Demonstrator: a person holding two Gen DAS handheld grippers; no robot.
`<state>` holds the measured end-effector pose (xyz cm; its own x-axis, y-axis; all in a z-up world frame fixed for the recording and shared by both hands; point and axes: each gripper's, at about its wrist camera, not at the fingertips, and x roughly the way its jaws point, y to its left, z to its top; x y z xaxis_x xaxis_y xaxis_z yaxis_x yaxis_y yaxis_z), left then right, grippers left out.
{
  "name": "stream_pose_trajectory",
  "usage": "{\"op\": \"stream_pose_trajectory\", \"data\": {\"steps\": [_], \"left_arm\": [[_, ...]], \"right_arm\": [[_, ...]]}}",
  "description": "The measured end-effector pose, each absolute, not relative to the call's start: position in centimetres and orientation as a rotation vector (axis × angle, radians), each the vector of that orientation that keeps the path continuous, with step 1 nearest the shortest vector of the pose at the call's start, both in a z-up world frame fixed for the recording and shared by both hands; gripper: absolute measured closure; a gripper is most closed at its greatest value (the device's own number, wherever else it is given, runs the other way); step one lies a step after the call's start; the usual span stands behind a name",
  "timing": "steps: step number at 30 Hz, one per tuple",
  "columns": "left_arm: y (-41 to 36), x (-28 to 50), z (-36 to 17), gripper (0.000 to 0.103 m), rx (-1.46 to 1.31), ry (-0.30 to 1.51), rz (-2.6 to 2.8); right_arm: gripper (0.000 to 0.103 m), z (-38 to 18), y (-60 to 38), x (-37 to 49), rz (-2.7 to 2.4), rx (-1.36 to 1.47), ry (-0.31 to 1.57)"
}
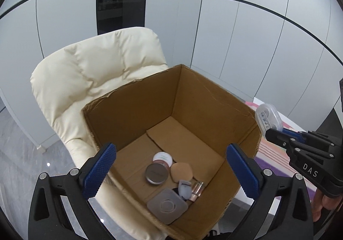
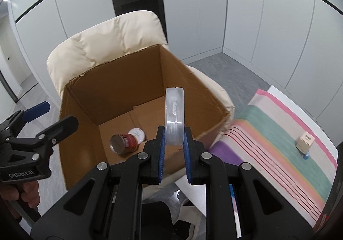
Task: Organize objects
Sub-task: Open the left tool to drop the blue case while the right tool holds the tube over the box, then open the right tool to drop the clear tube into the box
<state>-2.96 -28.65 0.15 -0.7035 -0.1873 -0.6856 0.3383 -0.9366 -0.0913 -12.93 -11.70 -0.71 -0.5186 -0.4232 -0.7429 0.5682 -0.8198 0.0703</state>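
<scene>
The cardboard box (image 1: 193, 98) stands on the seat of the armchair (image 1: 90, 81), in front of its backrest. On the box floor, near the front wall, lie a round tin (image 1: 157, 173), a jar (image 1: 163, 158) just behind it, a sponge (image 1: 181, 171) to the tin's right, a square case (image 1: 167, 206) at the front, and a small device (image 1: 184, 188) between sponge and case. To the right of the armchair is a table (image 2: 278, 94) carrying a striped cloth (image 2: 278, 128). A small box (image 2: 305, 142) stands on the cloth near the table's right edge.
</scene>
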Motion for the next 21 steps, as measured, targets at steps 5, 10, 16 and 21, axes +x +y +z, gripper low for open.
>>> {"op": "stream_pose_trajectory", "data": {"steps": [5,10,16,21], "left_arm": [[-29.6,-2.3,-0.1,0.0,1.041,0.279,-2.634],[-30.6,-1.6,-0.4,0.0,1.054,0.27,-2.613],[-31.9,-0.6,-0.5,0.0,1.045,0.273,-2.592],[-32.9,-0.2,-0.7,0.0,1.041,0.289,-2.576]], "right_arm": [[0.087,-0.7,-13.7,-12.5,-2.286,1.049,0.256],[0.087,-0.8,-15.7,-12.0,-2.258,1.038,0.27],[0.086,-1.0,-17.6,-11.7,-2.239,1.034,0.277],[0.086,-1.0,-18.7,-11.3,-2.234,1.024,0.288]]}}
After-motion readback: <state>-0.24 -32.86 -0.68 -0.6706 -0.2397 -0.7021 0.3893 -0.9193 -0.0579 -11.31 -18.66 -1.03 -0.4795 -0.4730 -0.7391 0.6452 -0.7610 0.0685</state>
